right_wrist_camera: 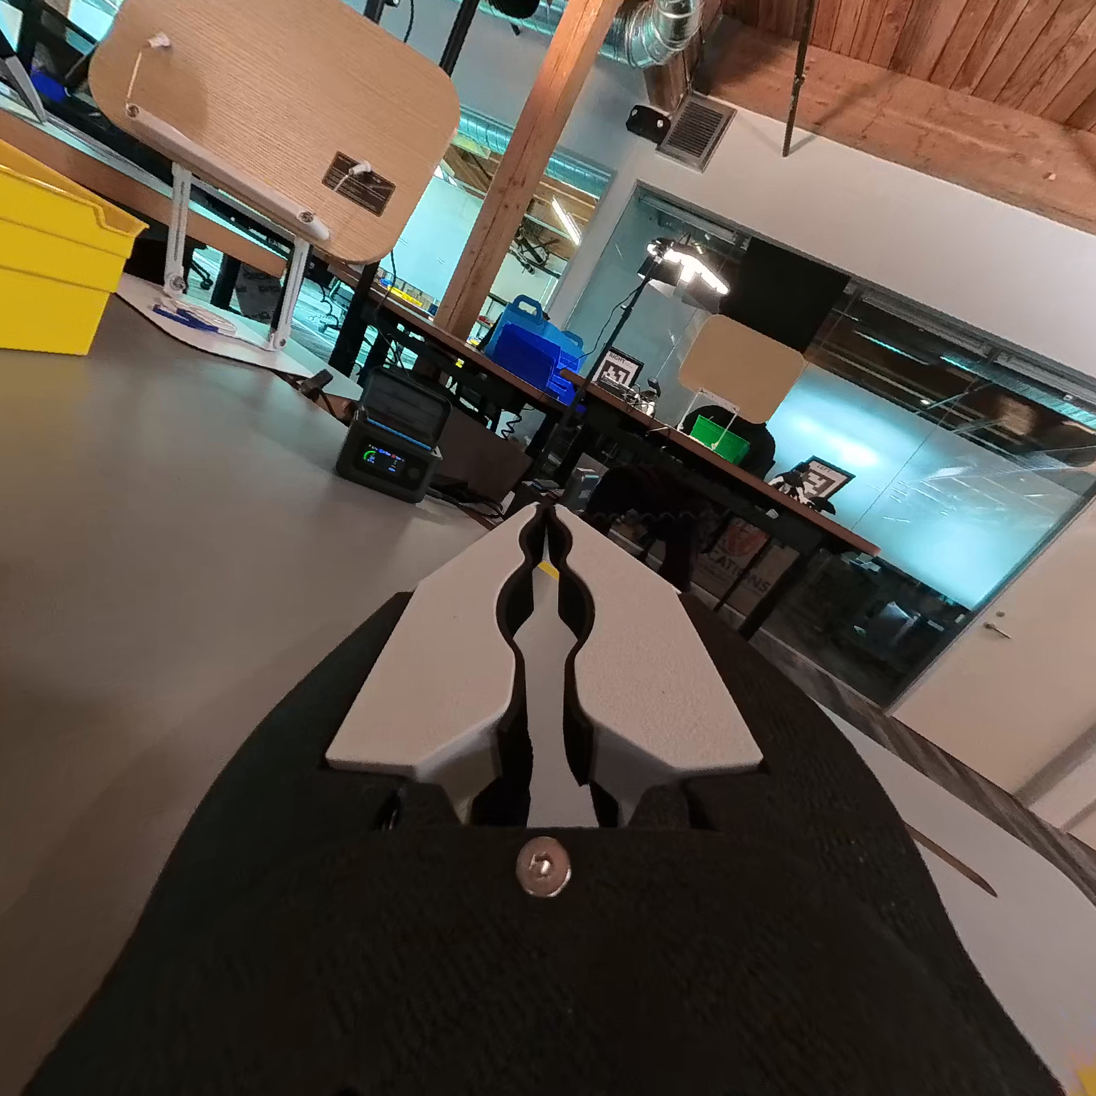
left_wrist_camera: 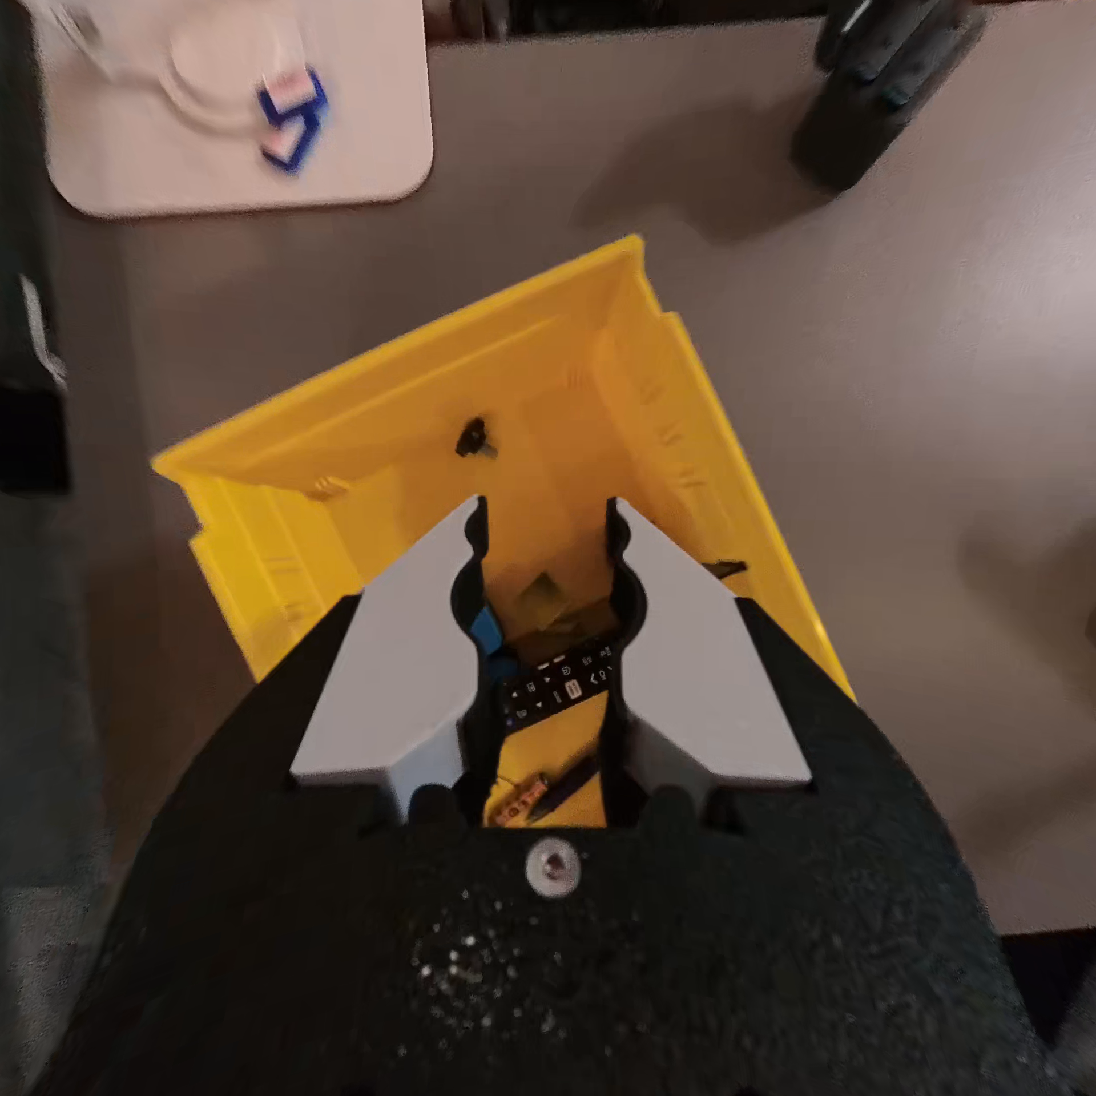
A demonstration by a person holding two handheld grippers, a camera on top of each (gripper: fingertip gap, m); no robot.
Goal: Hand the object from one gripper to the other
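Left hand-held gripper [left_wrist_camera: 548, 504] open above yellow bin [left_wrist_camera: 415, 391]; remote [left_wrist_camera: 557, 682] lies inside among clutter. I risk pinching neighbouring bits. Right hand-held gripper [right_wrist_camera: 547, 509] closed, empty, well away over desk [right_wrist_camera: 148, 534].

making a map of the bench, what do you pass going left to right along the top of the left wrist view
pale board with the blue piece on it → bare grey tabletop → dark blurred device at the top right corner
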